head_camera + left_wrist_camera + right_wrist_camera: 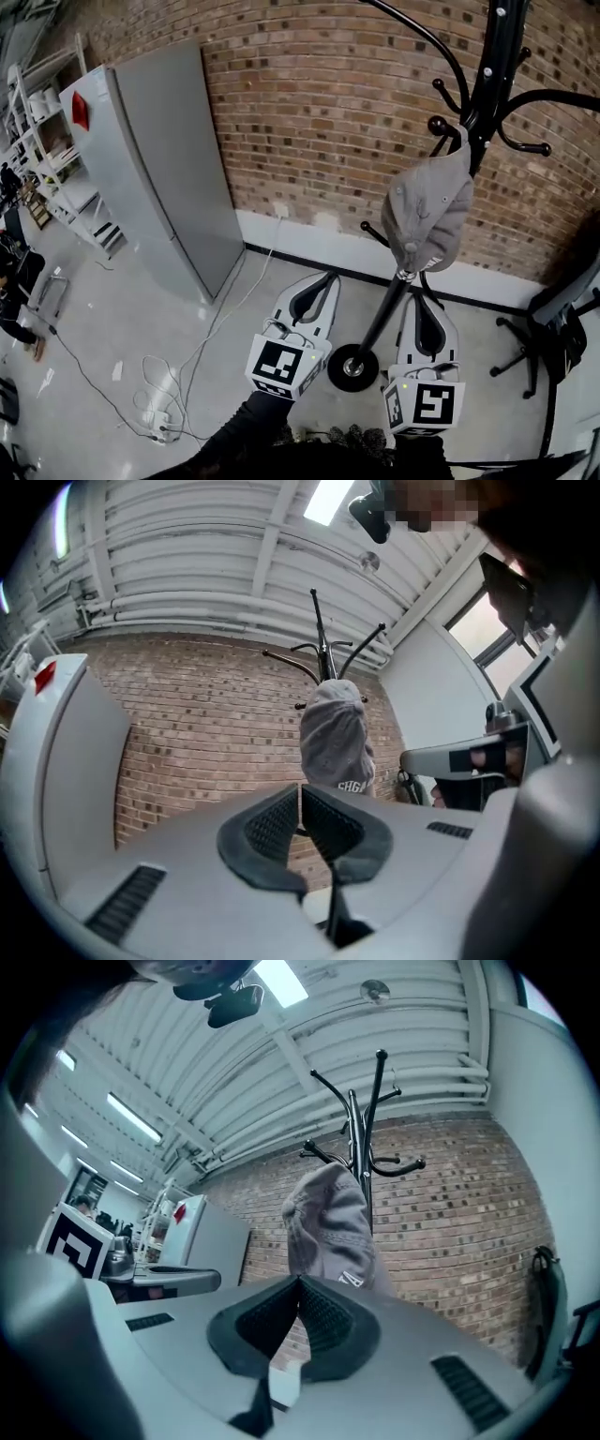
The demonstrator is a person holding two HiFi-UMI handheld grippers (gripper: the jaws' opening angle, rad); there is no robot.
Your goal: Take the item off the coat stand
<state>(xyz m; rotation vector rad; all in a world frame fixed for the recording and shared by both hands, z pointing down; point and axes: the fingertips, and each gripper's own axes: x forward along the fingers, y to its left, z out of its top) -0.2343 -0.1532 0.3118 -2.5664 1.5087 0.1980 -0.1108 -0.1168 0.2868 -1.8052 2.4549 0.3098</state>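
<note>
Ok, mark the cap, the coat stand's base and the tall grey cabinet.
cap [431, 211], head view, middle of its grey crown.
coat stand's base [335, 367], head view, its dark outer rim.
tall grey cabinet [178, 141], head view, its broad flat side.

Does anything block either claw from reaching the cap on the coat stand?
Nothing visible does. The left claw and right claw, both shut and empty, point at the grey cap with only open air between. The coat stand pole passes between the two claws.

cap [427, 220] on coat stand [492, 75] | cabinet [159, 159] left | chair [562, 323] right | brick wall [328, 94] behind
</note>
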